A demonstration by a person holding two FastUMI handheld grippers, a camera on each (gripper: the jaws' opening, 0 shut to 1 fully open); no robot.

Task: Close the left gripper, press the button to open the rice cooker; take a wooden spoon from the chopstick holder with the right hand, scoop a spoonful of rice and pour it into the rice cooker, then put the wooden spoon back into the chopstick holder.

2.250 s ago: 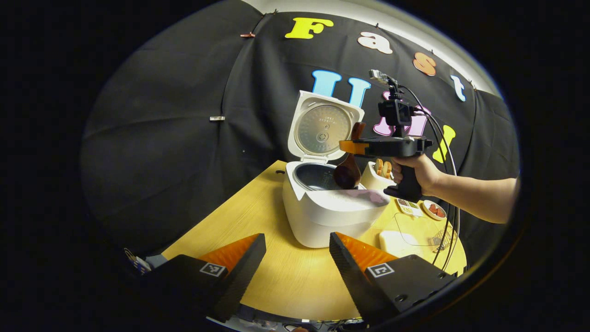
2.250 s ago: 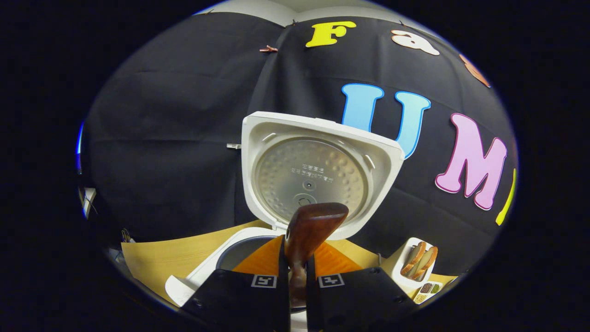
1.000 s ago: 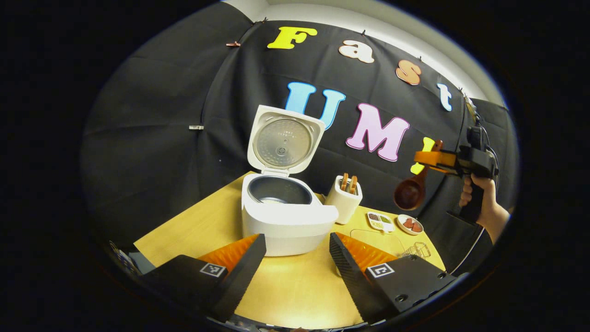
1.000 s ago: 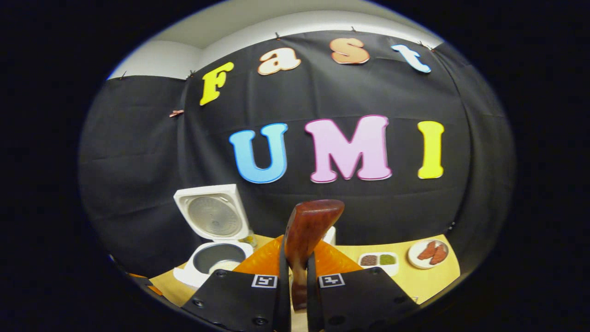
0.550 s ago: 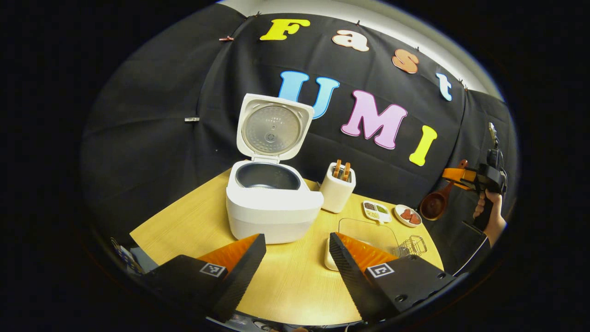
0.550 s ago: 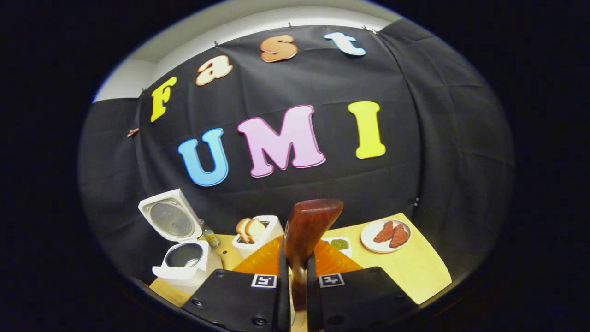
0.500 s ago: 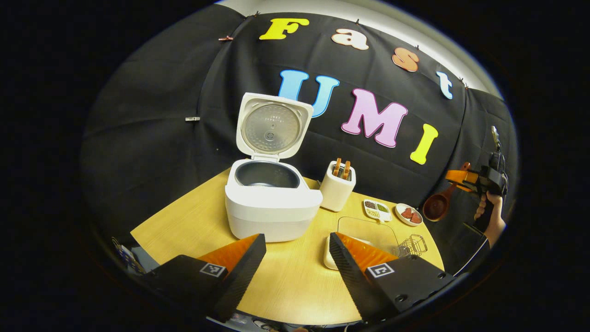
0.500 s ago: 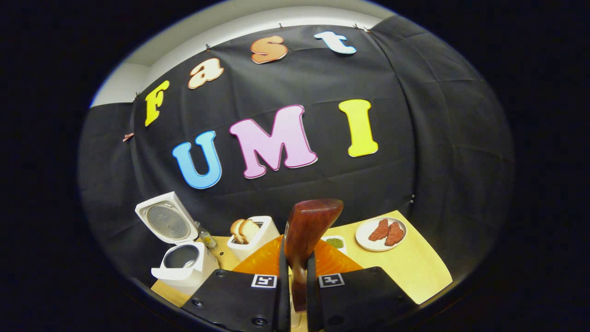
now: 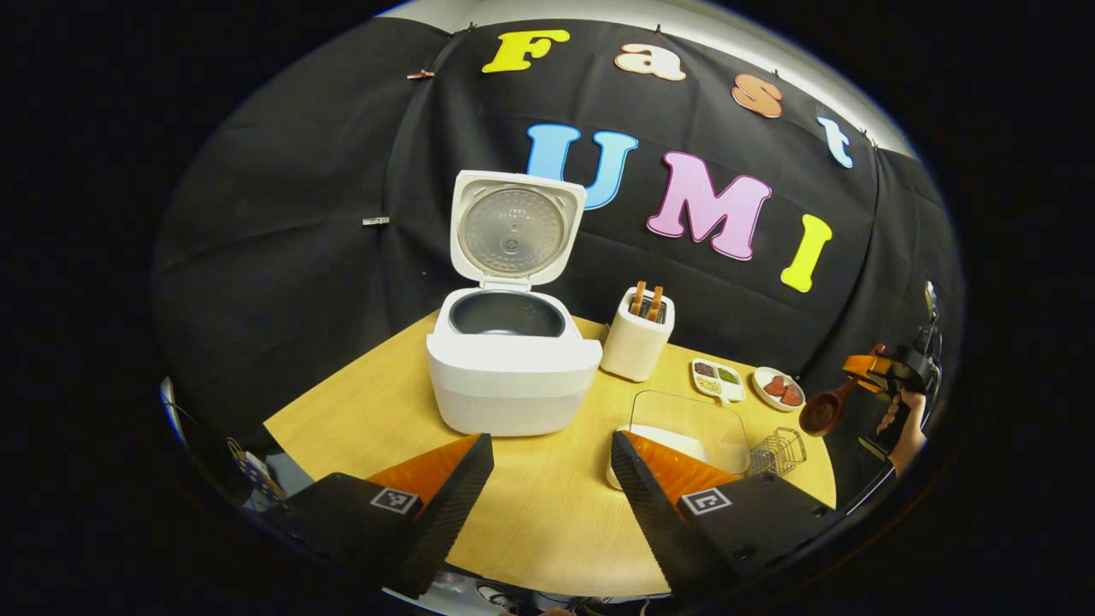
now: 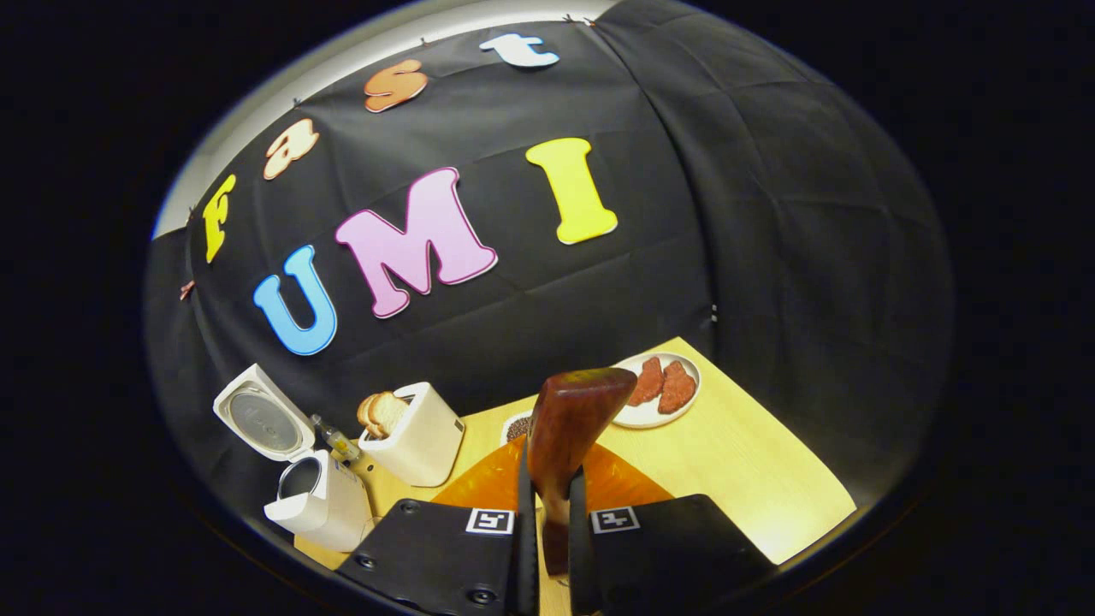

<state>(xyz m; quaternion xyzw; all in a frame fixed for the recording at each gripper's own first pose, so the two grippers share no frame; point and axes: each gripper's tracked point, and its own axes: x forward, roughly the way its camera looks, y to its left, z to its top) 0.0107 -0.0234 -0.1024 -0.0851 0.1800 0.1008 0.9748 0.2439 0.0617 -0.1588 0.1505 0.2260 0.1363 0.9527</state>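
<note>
Right gripper (image 10: 547, 492) around wooden spoon (image 10: 569, 419)

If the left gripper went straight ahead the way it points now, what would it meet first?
Most likely the rice cooker, whose front sits just above the gap of the open left gripper; only bare table lies between, though depth is uncertain.

The left gripper (image 9: 552, 479) hangs level with its jaws spread wide, nothing between them. The right gripper (image 10: 547, 505) has its jaws pressed in on both sides of the wooden spoon (image 10: 565, 428) — the handle end sticks up just past the jaws. In the left gripper view a hand (image 9: 905, 428) grips the right gripper's handle, far off to the right.
</note>
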